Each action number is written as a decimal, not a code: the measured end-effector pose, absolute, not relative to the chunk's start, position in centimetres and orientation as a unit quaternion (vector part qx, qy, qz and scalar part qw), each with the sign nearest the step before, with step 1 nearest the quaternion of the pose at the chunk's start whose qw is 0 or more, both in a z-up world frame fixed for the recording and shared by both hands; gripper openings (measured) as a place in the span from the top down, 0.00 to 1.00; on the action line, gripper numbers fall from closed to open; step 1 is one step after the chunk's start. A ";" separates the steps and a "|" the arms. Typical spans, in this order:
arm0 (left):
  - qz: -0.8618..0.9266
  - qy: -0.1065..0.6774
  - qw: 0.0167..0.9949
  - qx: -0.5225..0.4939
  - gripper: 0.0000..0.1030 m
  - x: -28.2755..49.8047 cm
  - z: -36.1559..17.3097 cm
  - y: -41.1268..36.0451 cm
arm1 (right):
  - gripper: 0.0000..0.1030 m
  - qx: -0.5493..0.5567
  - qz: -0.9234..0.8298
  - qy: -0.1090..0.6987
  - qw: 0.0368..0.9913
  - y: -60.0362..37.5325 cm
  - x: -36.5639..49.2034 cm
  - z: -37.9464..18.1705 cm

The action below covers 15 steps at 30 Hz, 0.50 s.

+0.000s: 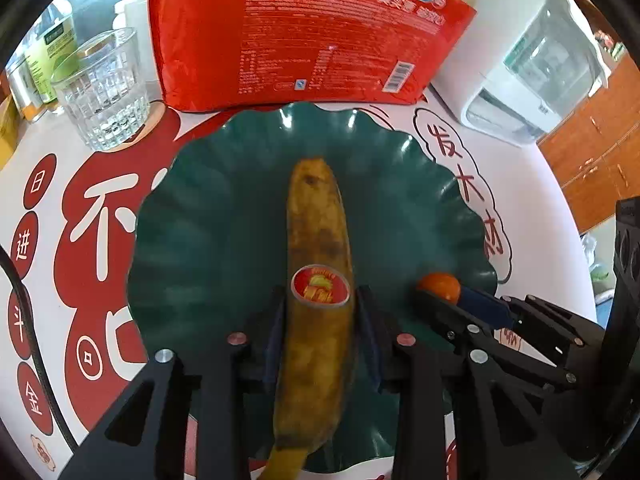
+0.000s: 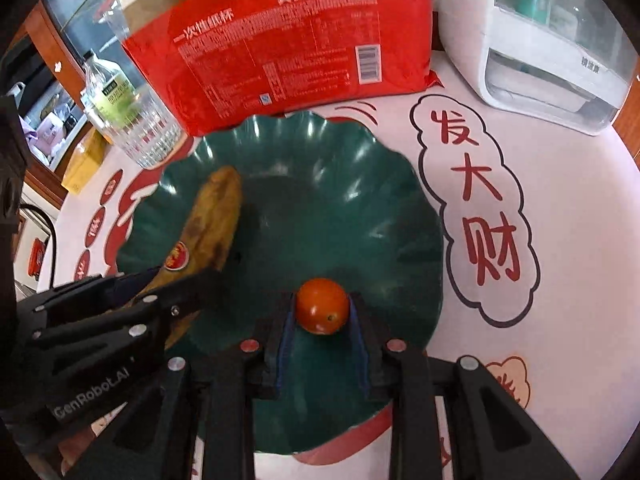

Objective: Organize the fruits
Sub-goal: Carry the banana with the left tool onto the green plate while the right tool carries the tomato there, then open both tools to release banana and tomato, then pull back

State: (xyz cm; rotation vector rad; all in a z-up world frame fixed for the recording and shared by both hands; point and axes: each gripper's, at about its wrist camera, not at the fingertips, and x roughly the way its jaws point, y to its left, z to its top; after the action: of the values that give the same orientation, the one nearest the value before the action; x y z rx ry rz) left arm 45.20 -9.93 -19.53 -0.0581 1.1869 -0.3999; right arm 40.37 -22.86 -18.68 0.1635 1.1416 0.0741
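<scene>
The banana [image 1: 318, 280] lies over the middle of the green plate [image 1: 200, 260], pinched between the fingers of the left gripper [image 1: 320, 300]. Beside it, the right gripper [image 2: 322, 308] pinches a small tomato [image 2: 322, 306] over the plate's near part. A red packet [image 1: 304, 32] and a glass [image 1: 102, 88] stand behind the plate on the table [image 1: 532, 200]

Each camera sits just behind its own tongs and looks steeply down along them, close over the green plate [image 1: 192, 240]. The left view has the right tongs [image 1: 440, 300] at its right edge; the right view has the left tongs [image 2: 160, 280] at its left edge. Both share the plate, the red bag [image 2: 280, 48] beyond it and the printed bench [image 2: 560, 320]
</scene>
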 end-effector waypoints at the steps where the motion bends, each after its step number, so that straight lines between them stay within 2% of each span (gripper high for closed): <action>1: -0.188 0.559 0.807 -0.026 0.59 45.2 -19.6 -9.9 | 0.73 0.078 0.035 0.538 0.838 -23.0 40.3 -18.7; 2: -0.187 0.561 0.806 -0.025 0.54 45.2 -19.6 -9.9 | 0.73 0.079 0.035 0.537 0.839 -23.1 40.2 -18.7; 4: -0.171 0.564 0.808 -0.027 0.25 45.3 -19.3 -9.2 | 0.73 0.086 0.034 0.537 0.839 -23.5 40.1 -18.6; 5: -0.166 0.560 0.811 -0.036 0.22 45.2 -18.9 -8.7 | 0.71 0.090 0.035 0.538 0.838 -23.6 40.0 -18.5; 7: -0.167 0.553 0.815 -0.052 0.20 45.0 -18.2 -8.0 | 0.66 0.096 0.038 0.538 0.837 -23.7 39.8 -18.3; 15: -0.167 0.522 0.836 -0.035 0.20 42.8 -14.8 -7.2 | 0.66 0.065 0.050 0.526 0.846 -21.7 37.6 -16.5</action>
State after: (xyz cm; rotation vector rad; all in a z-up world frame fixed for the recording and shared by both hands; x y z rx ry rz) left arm 42.83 -7.15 -14.85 -0.0745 1.1051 -0.3526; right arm 37.65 -21.73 -16.50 0.1371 1.1101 0.1058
